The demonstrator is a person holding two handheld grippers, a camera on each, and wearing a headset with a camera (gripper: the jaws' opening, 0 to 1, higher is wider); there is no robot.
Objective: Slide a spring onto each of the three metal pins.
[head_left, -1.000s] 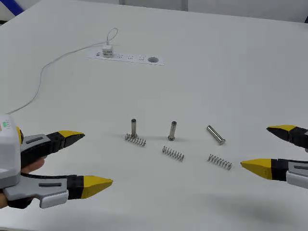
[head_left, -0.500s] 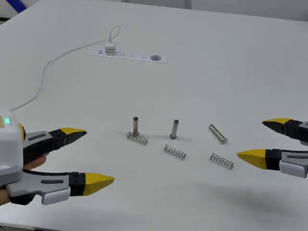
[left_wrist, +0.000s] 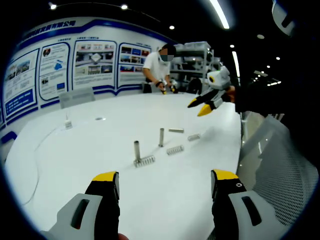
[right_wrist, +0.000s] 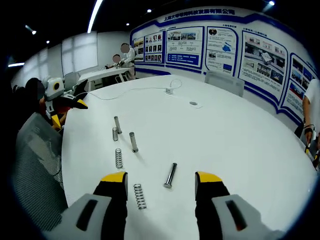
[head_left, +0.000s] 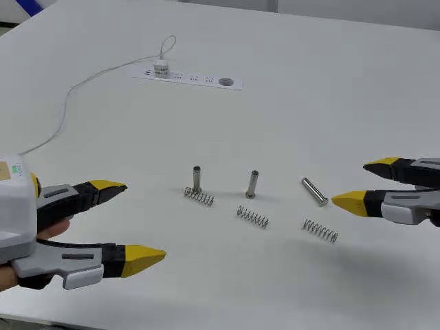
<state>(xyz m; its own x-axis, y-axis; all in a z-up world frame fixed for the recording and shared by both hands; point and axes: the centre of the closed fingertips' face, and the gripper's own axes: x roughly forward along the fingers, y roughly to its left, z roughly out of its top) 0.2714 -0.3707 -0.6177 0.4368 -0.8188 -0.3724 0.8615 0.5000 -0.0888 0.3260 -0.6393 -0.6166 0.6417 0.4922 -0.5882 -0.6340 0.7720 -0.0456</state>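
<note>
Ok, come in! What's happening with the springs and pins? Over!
Left gripper open, right gripper open. Springs loose on table, pins bare. One pin lying flat.

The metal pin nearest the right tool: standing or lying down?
Lying down: the right pin rests flat on the table; the left pin and middle pin stand upright.

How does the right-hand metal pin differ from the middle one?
The middle silver metal pin stands upright; the right-hand silver metal pin lies flat on the white table. The right-hand pin lies just ahead of the open right tool; the middle pin is farther from it. Both are bare: the middle coil spring and the right coil spring lie loose beside them.
</note>
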